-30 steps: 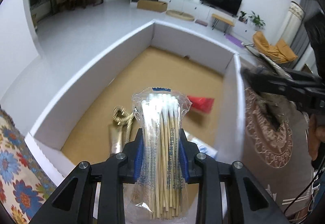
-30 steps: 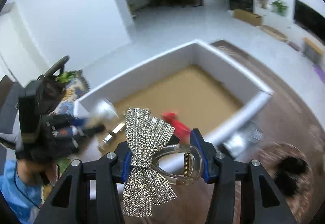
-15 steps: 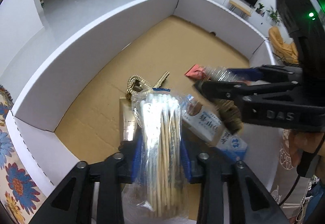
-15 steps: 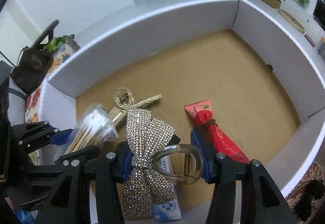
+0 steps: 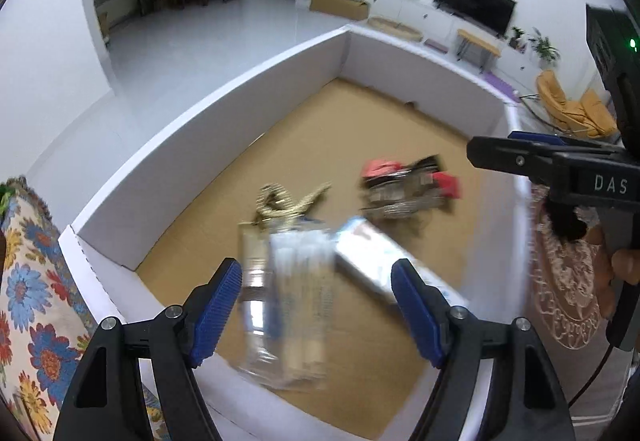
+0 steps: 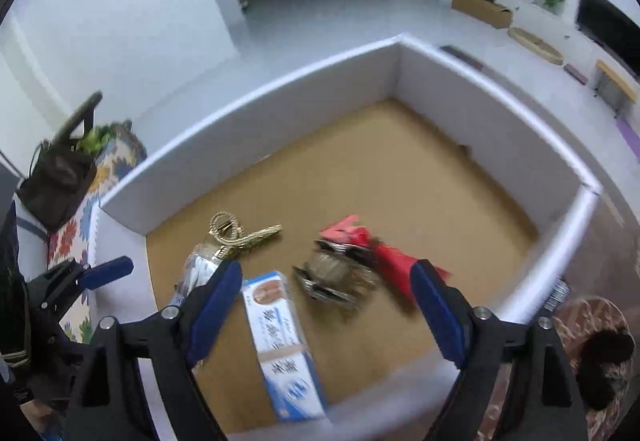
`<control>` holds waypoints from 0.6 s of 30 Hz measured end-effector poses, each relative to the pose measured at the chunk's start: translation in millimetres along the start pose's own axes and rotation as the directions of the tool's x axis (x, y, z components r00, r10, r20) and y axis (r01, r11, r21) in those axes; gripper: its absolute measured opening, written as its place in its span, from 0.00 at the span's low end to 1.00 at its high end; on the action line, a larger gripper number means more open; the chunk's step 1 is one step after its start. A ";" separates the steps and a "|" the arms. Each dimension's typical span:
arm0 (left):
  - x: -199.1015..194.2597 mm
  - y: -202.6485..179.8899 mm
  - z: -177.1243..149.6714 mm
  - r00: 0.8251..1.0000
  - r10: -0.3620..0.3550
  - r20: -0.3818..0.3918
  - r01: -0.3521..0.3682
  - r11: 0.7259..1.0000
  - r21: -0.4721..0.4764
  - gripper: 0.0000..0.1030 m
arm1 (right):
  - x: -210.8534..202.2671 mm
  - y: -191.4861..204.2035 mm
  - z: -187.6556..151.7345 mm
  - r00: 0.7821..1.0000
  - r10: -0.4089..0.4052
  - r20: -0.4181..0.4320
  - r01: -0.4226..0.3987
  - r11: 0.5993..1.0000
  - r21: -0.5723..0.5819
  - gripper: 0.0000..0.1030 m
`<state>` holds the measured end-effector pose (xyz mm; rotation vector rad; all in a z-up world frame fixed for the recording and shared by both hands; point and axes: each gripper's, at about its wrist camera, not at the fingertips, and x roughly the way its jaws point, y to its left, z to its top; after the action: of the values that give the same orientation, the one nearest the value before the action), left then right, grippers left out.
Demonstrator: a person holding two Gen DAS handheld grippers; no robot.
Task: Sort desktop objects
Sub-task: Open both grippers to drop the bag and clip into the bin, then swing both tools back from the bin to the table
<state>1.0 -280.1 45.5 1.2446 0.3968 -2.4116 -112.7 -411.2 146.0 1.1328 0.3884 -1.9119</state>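
A white-walled box (image 5: 224, 113) with a cardboard floor lies below both grippers. My left gripper (image 5: 316, 267) is open, its jaws still opening, and the blurred bag of cotton swabs (image 5: 296, 305) drops free between them onto the box floor. My right gripper (image 6: 327, 265) is open too, jaws still opening, with the blurred rhinestone bow clip (image 6: 336, 277) loose below it beside a red packet (image 6: 384, 249). A blue-and-white toothpaste box (image 6: 280, 341) and a gold hair clip (image 6: 236, 233) lie on the floor. The swab bag (image 6: 196, 269) shows at the left finger.
A floral cloth (image 5: 32, 281) lies left of the box and a round patterned mat (image 5: 560, 281) to its right, with a dark furry thing (image 6: 608, 353) on it. A black bag (image 6: 56, 177) stands at the far left. The box's far half (image 6: 400, 169) is bare cardboard.
Both grippers came over the box, sank and opened. The swab bag left the left jaws and the bow clip left the right jaws; both are dropping onto the box floor.
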 end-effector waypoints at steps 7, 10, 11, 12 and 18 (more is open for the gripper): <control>-59.7 -108.5 -26.2 0.978 -0.149 0.143 0.126 0.979 0.158 0.94 | -81.5 -61.8 -85.7 0.989 -0.102 0.111 0.094 0.993 0.077 0.94; -69.5 -159.5 -41.8 0.963 -0.234 0.135 0.201 0.954 0.223 0.97 | -100.2 -97.8 -140.6 0.982 -0.159 0.102 0.141 0.976 0.168 0.94; -69.9 -172.3 -46.7 0.959 -0.254 0.123 0.220 0.946 0.238 0.97 | -103.7 -109.3 -155.4 0.981 -0.172 0.093 0.151 0.969 0.196 0.94; -67.5 -185.8 -51.5 0.957 -0.269 0.109 0.235 0.939 0.252 0.97 | -106.5 -121.1 -173.1 0.978 -0.190 0.081 0.167 0.959 0.228 0.94; -33.3 -242.4 -80.8 0.966 -0.250 0.058 0.217 0.917 0.333 0.97 | -120.5 -174.2 -268.2 0.939 -0.343 0.017 0.314 0.877 0.364 0.94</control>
<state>-37.4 -25.3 43.9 1.2607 0.1247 -2.8208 -74.4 -79.1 74.8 1.2777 0.1999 -2.3936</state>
